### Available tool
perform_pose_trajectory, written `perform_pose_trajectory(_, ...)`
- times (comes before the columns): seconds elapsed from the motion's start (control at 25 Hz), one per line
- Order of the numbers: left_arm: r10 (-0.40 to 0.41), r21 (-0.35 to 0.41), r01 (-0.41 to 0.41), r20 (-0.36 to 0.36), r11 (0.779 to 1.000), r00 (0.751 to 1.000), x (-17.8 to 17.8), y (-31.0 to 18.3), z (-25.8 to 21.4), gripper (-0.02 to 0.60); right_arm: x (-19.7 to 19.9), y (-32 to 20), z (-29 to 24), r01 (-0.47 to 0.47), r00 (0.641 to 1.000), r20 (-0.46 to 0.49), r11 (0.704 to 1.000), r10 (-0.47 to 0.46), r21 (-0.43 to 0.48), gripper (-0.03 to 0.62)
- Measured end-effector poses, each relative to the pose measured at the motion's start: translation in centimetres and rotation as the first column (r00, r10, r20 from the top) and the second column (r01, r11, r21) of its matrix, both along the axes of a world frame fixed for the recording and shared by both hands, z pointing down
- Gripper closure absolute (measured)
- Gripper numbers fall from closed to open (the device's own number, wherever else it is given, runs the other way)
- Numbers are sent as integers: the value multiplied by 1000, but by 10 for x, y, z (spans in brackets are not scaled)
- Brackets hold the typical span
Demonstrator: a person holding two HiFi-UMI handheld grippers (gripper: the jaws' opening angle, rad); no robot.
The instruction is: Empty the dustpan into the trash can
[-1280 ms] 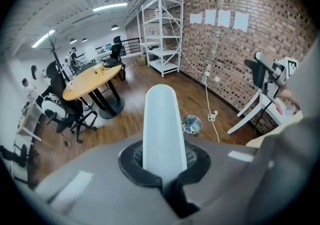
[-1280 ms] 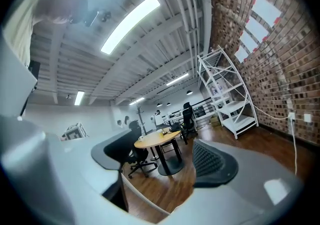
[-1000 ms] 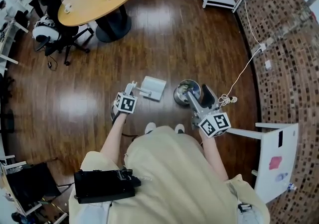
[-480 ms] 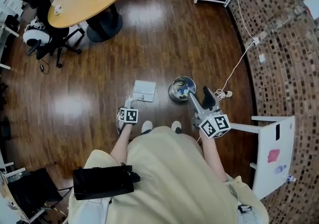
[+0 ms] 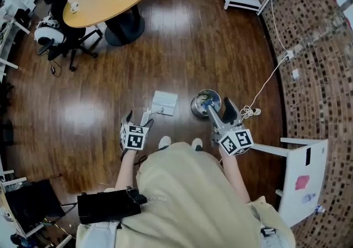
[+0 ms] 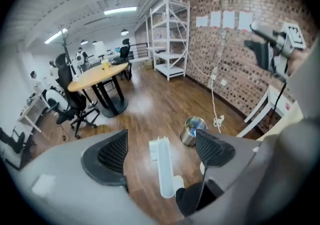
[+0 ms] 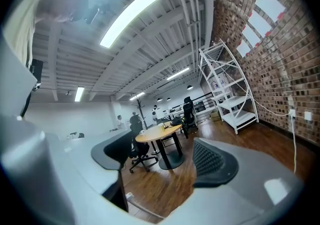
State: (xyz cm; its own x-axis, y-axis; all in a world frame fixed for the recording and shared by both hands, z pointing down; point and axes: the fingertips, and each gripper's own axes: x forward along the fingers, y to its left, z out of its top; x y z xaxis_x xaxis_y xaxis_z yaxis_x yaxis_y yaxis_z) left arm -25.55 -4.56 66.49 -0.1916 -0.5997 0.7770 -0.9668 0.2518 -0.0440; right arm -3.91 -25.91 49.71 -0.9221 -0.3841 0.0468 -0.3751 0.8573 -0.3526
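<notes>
– White plastic on dark boards: that is the dustpan, lying flat on the wooden floor just ahead of the left claw and below it. The claw no longer has its handle.

– So it lets go?

– Yes. Its jaws have just been opening and now stand wide. Looking along them, the handle shows in the gap, but it is down on the floor and neither pad touches it. The claw hangs clear above it, tilted down.

– And the trash can?

– It is steel, round and upright. It stands to the right of the left claw, near the pan's right edge but not touching it. Seen from above, it sits below the tips of the right claw. Something coloured lies inside, and I cannot tell what.

– Is the right claw doing anything?

– No. It points level, jaws apart with nothing between them. No change there from a second ago.

– What does that mean for the job?

– I judge the tipping is over. The pan looks bare, it is parked next to the can rather than over it, and the claw that carried it is empty. Little seems left but to step away, minding the handle, which ends near the shoe.
</notes>
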Motion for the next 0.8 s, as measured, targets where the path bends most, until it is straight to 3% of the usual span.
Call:
perform_pose_trajectory(0.12,14,227,-12,-7,974,1000,4,-31,-80,161,-5,-2,-10,-6,1000,-13,999,7,52,229)
perform_pose_trajectory(0.2,8,364,-14,18,931,1000,3,-53,-125,160,-10,-4,-20,-12,1000,-15,996,14,93,226)
perform_pose_trajectory(0.28,4,475,-27,49,880,999,6,-76,-165,77,-15,-7,-35,-32,999,-4,990,33,141,196)
perform_pose_trajectory(0.32,5,513,-43,75,857,997,8,-87,-181,77,-17,-9,-45,-47,999,3,984,47,170,175)
perform_pose_trajectory(0.44,-12,590,-96,177,802,984,12,-115,-221,77,-19,-16,-76,-101,995,22,957,98,271,131)
perform_pose_trajectory(0.64,-44,691,-97,183,716,982,15,-148,-267,84,-18,-30,-113,-176,983,18,908,183,379,126)
perform_pose_trajectory(0.8,-81,723,-67,168,688,982,19,-154,-288,121,-5,-39,-120,-233,969,5,907,247,351,128)
